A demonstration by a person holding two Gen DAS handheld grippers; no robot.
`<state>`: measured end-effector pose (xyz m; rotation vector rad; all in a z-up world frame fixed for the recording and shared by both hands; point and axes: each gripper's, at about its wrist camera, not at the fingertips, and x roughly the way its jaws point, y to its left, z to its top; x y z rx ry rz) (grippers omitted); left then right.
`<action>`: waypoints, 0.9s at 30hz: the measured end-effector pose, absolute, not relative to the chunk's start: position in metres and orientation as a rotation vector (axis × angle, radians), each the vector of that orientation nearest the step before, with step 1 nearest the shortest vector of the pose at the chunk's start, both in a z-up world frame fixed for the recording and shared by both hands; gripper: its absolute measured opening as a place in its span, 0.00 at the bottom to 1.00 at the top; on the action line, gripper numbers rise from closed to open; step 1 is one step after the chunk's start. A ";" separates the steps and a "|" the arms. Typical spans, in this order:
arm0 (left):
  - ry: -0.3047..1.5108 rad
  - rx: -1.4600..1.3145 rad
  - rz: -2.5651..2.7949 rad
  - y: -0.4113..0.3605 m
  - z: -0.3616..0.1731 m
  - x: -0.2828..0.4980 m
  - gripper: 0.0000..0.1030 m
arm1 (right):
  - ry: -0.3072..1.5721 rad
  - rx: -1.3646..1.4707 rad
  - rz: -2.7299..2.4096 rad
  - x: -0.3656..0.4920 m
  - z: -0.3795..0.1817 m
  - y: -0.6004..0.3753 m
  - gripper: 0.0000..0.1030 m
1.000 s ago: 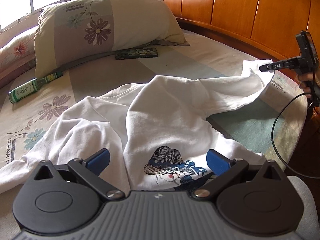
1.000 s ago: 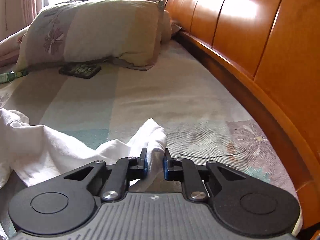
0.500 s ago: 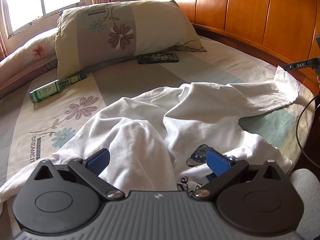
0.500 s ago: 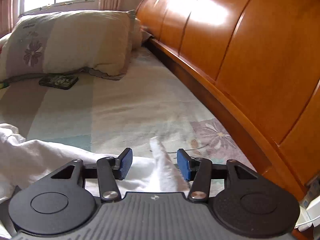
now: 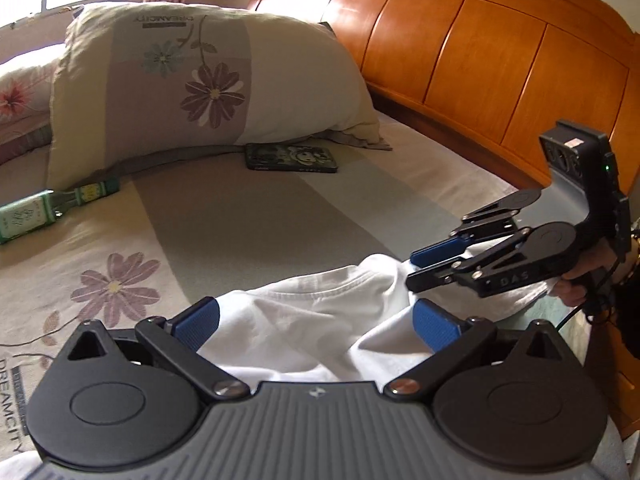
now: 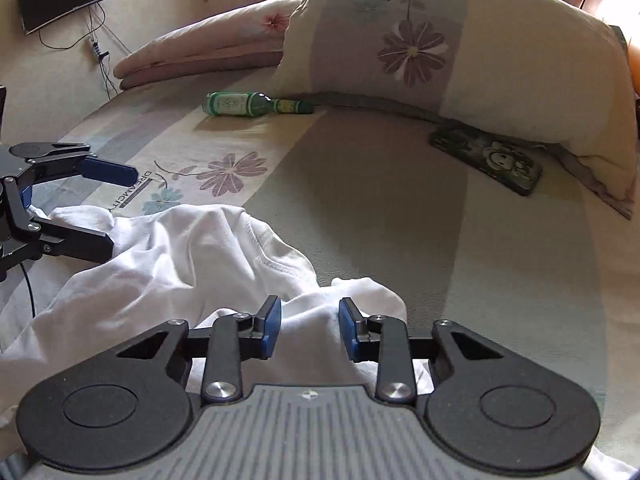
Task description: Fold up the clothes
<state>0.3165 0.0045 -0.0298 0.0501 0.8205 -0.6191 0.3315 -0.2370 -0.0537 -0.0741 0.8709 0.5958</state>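
A white T-shirt (image 5: 320, 320) lies crumpled on the bed, its ribbed collar facing the pillows; it also shows in the right wrist view (image 6: 192, 256). My left gripper (image 5: 316, 322) is open, its blue pads on either side of the shirt's upper part. My right gripper (image 6: 309, 326) is open with a fold of the shirt between its pads, not clamped. The right gripper (image 5: 416, 266) shows in the left wrist view, over the shirt's right end. The left gripper (image 6: 112, 208) shows at the left edge of the right wrist view.
A flowered pillow (image 5: 208, 76) leans at the head of the bed. A dark phone case (image 5: 291, 157) and a green bottle (image 5: 48, 208) lie in front of it. The wooden headboard (image 5: 480, 52) runs along the right. The bedsheet (image 5: 240, 232) is bare beyond the shirt.
My right gripper let go of the sleeve end, opened and swung left over the shirt near the collar. My left gripper stayed open and moved forward over the shirt toward the collar.
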 end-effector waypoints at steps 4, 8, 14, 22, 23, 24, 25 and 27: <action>0.929 -0.007 -0.751 -0.006 -0.061 0.341 0.99 | 0.959 -0.040 0.627 0.329 -0.075 -0.238 0.34; 1.096 -0.035 -0.725 0.003 -0.101 0.315 0.98 | 1.053 0.003 0.617 0.304 -0.098 -0.252 0.35; 1.114 0.065 -0.715 0.006 -0.093 0.257 0.99 | 1.114 0.024 0.647 0.256 -0.104 -0.264 0.35; 0.974 0.114 -0.659 0.015 -0.039 0.287 0.99 | 0.945 -0.062 0.631 0.284 -0.040 -0.265 0.35; 0.944 0.117 -0.650 0.015 -0.032 0.295 0.99 | 0.920 -0.079 0.620 0.294 -0.034 -0.262 0.35; 0.920 0.121 -0.641 0.012 -0.027 0.306 0.99 | 0.900 -0.098 0.606 0.305 -0.030 -0.259 0.35; 0.896 0.124 -0.634 0.008 -0.024 0.319 0.99 | 0.888 -0.117 0.588 0.318 -0.030 -0.256 0.35; 0.890 0.104 -0.635 -0.001 -0.032 0.341 0.99 | 0.878 -0.130 0.556 0.342 -0.037 -0.249 0.35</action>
